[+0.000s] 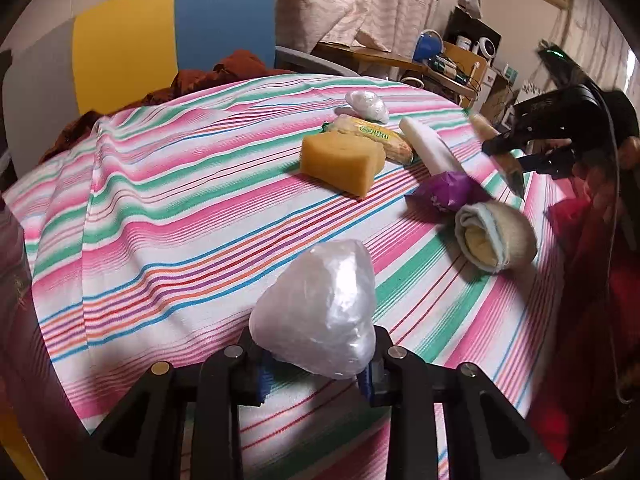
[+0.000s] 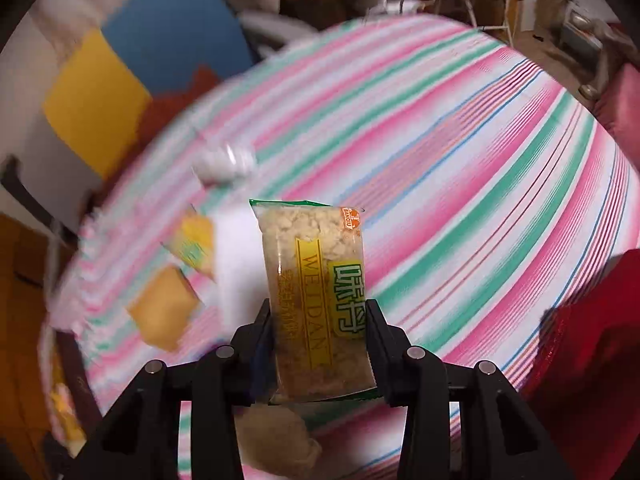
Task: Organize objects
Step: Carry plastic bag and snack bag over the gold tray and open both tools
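the left tongs [image 1: 316, 364] are pinching a crumpled clear plastic bag wad [image 1: 318, 312], held just above the pink, green and white striped cloth on the worktop [image 1: 160, 216]. the right tongs [image 2: 320, 344] are clamped on a clear snack packet with a yellow "weidan" label [image 2: 316, 300], lifted up off the cloth, crumbly beige stuff inside. using the yellow sponge block [image 1: 340, 164] as the marker: a second yellow-label snack packet [image 1: 376, 138] sits touching its far side, another small clear plastic wad [image 1: 367, 105] is beyond that, a white stick-shaped thing [image 1: 428, 146] lies just to its right, then a purple wrapper [image 1: 446, 192] and a rolled beige and pale blue cloth [image 1: 496, 240] nearer the right edge. the right-hand view is pretty blurry.
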Tool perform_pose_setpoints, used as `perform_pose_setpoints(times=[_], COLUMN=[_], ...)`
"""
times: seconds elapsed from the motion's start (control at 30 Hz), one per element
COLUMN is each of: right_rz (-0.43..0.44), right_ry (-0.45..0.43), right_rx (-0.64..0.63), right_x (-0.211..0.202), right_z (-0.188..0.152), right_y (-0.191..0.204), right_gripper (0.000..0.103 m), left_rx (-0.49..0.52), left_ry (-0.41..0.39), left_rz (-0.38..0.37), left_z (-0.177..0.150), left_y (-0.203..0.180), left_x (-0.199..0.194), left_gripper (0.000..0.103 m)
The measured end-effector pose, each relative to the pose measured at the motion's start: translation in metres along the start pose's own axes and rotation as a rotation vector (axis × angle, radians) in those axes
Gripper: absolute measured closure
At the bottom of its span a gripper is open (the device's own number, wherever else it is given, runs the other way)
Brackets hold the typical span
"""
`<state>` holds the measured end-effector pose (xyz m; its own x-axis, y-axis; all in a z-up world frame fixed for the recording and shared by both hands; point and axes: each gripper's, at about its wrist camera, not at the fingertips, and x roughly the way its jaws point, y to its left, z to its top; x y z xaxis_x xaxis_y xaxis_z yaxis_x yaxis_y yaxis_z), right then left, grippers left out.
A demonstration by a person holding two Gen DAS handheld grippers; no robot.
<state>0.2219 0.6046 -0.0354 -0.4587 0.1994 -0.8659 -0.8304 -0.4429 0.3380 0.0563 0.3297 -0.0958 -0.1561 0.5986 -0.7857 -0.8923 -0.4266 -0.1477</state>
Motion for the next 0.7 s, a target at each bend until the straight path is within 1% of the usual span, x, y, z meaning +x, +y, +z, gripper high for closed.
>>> perform_pose_setpoints(times=[0.07, 0.1, 0.2, 0.27, 0.33, 0.43, 0.47, 0.5, 0.63, 0.7], right_rz=[0.062, 0.084, 0.11, 0.156, 0.191, 0.26, 0.289, 0.31, 0.394, 0.432], right_ry=[-0.068, -0.09, -0.092, -0.087, -0.086, -0.077, -0.073, -0.065, -0.003, 0.035], right_rx=[0.03, 0.036, -0.007, -0.047, -0.096, -0.192, -0.237, -0.263, -0.383, -0.44], right_x=[-0.015, -0.021, -0.028, -0.032, -0.035, -0.043, -0.045, -0.052, -0.042, -0.032], right_z=[-0.002, -0.003, -0.011, -0.02, -0.025, -0.041, -0.048, -0.057, -0.094, -0.11], right_y=[-0.006, -0.007, 0.013, 0.031, 0.054, 0.1, 0.122, 0.121, 0.186, 0.219], right_gripper=[0.06, 0.06, 0.06, 0.06, 0.06, 0.06, 0.06, 0.06, 0.06, 0.06], left_rx=[-0.013, -0.016, -0.03, -0.056, -0.078, -0.114, -0.132, -0.149, -0.24, -0.289], left_ry=[-0.002, -0.017, -0.064, -0.088, -0.112, -0.143, -0.161, -0.173, -0.217, -0.238], left_rz=[0.007, 0.008, 0.002, 0.001, -0.001, 0.018, 0.03, 0.04, 0.088, 0.126], left_z=[0.001, 0.002, 0.002, 0.001, 0.001, 0.0, -0.001, -0.002, -0.009, -0.015], left_y=[0.001, 0.001, 0.005, 0.011, 0.017, 0.03, 0.036, 0.042, 0.075, 0.093], left_x=[-0.006, -0.014, -0.038, -0.055, -0.068, -0.09, -0.099, -0.106, -0.135, -0.15], left_gripper=[0.072, 0.072, 0.072, 0.072, 0.071, 0.071, 0.071, 0.071, 0.071, 0.071])
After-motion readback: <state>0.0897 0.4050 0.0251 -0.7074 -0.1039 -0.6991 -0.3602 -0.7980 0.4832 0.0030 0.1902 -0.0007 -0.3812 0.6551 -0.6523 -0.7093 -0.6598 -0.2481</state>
